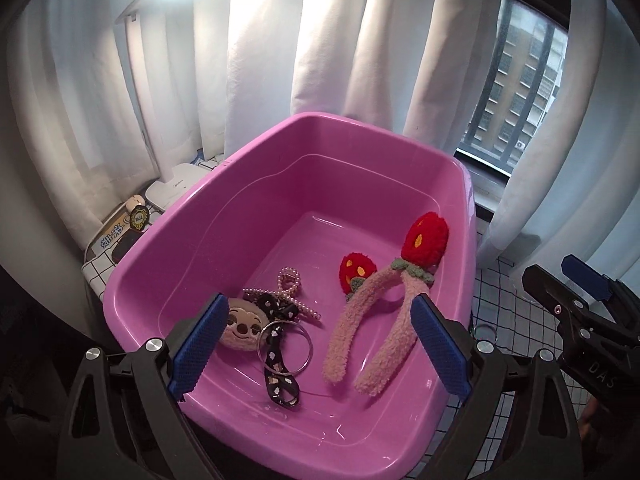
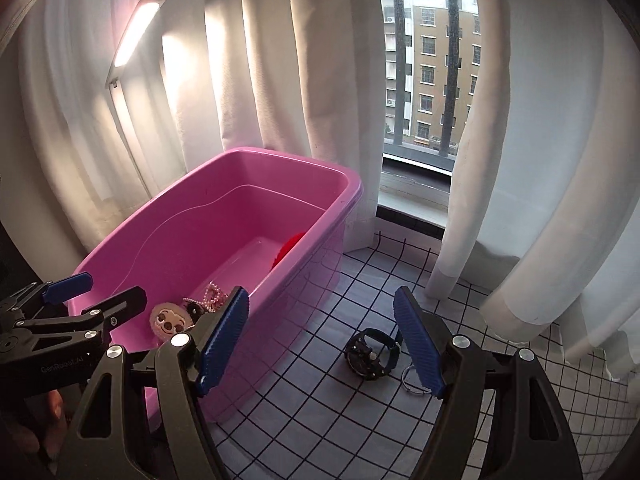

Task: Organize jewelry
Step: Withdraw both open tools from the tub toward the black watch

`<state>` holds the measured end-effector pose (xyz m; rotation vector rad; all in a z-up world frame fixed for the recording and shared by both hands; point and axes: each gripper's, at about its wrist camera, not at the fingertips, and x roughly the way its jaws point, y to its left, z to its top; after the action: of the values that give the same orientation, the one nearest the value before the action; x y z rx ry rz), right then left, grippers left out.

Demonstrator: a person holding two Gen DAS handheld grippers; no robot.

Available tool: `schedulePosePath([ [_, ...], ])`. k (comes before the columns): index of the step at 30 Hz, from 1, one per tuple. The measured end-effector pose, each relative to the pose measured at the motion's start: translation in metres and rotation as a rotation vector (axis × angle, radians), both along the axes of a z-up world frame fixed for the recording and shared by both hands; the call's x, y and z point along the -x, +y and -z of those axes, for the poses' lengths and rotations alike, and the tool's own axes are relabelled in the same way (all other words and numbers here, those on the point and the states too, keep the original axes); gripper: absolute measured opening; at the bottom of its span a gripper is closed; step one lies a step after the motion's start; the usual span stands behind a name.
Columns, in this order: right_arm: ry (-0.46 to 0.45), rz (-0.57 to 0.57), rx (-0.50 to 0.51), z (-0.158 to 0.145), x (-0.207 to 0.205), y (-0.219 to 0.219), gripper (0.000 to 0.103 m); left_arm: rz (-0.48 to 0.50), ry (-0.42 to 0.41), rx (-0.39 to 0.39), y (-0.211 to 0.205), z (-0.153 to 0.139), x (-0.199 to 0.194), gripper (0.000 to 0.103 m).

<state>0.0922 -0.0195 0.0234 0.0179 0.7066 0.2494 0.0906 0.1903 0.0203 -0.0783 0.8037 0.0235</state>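
Pink plastic tub (image 1: pixel 192 236) holds a fuzzy strawberry headband (image 1: pixel 384 320) and a plush keychain (image 1: pixel 240 322). Both grippers, left (image 1: pixel 320 344) and right (image 2: pixel 320 344), are spread wide, empty; a black watch (image 2: pixel 372 354) lies on the checked cloth (image 2: pixel 320 400).

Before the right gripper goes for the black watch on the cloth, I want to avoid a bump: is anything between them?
Nothing visible. The black watch lies on the checked cloth ahead of the open right gripper; only a small metal ring lies beside it.

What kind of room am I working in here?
Likely a home room, a table by a window: white curtains, a lit desk lamp, and a grid-patterned tablecloth under the pink tub.
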Motion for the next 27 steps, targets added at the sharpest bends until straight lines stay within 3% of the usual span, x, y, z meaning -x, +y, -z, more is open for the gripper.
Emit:
schedulePosePath([
  [13,0.044,0.144,-0.012,0.026,0.05,-0.1,0.072,0.193,-0.001,-0.005,-0.102,0.006,0.033,0.092],
  [20,0.108,0.16,-0.046,0.058,0.05,-0.138,0.072,0.259,0.053,0.005,-0.146,0.032,0.042,0.092],
  [27,0.196,0.111,-0.074,0.114,0.028,-0.15,0.072,0.255,0.107,0.015,-0.171,0.078,0.026,0.092],
])
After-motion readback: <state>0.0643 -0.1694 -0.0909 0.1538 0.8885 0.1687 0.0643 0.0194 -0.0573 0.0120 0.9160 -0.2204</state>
